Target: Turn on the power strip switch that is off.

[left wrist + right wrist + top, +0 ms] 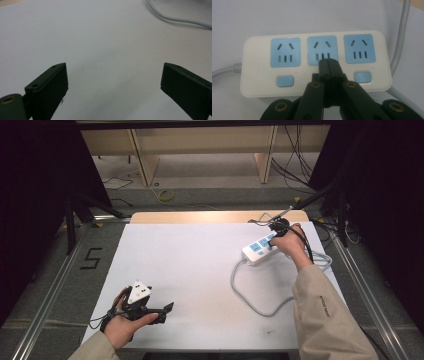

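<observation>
Pressing closed right gripper point(329, 60) (tips together) onto power strip point(254, 72).

The right hand-held gripper point(329, 61) hides the strip's point(257, 80) middle button. The grey cord point(175, 18) runs off the picture's edge.

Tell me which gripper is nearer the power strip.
Right. The right gripper sits shut over the power strip, above its middle socket; the left gripper stands open, far off at the table's near left.
</observation>
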### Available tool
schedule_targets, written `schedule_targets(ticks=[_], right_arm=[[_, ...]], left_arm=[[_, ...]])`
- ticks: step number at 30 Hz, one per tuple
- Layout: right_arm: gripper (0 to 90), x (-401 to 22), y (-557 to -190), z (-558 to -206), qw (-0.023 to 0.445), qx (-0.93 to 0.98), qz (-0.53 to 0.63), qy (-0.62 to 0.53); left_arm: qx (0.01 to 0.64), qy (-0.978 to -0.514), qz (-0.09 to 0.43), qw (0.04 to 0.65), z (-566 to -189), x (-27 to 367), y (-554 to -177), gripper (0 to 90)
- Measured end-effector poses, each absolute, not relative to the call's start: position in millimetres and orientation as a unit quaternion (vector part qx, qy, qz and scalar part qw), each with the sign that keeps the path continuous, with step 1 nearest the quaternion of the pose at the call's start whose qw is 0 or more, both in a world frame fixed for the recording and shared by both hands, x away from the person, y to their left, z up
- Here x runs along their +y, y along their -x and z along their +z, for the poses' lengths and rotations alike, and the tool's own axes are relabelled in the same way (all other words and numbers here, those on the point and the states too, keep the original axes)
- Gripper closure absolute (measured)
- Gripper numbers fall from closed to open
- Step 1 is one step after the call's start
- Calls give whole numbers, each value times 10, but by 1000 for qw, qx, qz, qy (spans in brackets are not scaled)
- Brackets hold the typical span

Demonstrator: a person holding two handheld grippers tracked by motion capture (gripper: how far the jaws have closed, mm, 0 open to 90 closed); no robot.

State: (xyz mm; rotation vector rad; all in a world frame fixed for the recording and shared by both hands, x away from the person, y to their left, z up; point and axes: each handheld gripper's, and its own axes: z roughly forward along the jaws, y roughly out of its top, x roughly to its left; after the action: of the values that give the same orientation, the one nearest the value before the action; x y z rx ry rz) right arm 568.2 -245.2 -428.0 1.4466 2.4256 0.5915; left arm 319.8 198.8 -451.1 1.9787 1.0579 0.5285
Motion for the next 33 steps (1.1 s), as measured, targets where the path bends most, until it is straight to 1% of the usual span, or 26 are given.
schedule_targets(ticks=[12,24,33], right_arm=[[900,-2438,-5705,-4297,121,840,190,-494],[900,-2373,-5720,-4278,129,851,164,-481],[900,-2366,-5721,-4286,126,852,159,-483]], left_arm=[[419,-784,209,406,-4512,1989,-3198,70],[420,-784,209,407,-4512,1988,-3198,70],[420,-784,208,407,-4512,1987,-3197,70]])
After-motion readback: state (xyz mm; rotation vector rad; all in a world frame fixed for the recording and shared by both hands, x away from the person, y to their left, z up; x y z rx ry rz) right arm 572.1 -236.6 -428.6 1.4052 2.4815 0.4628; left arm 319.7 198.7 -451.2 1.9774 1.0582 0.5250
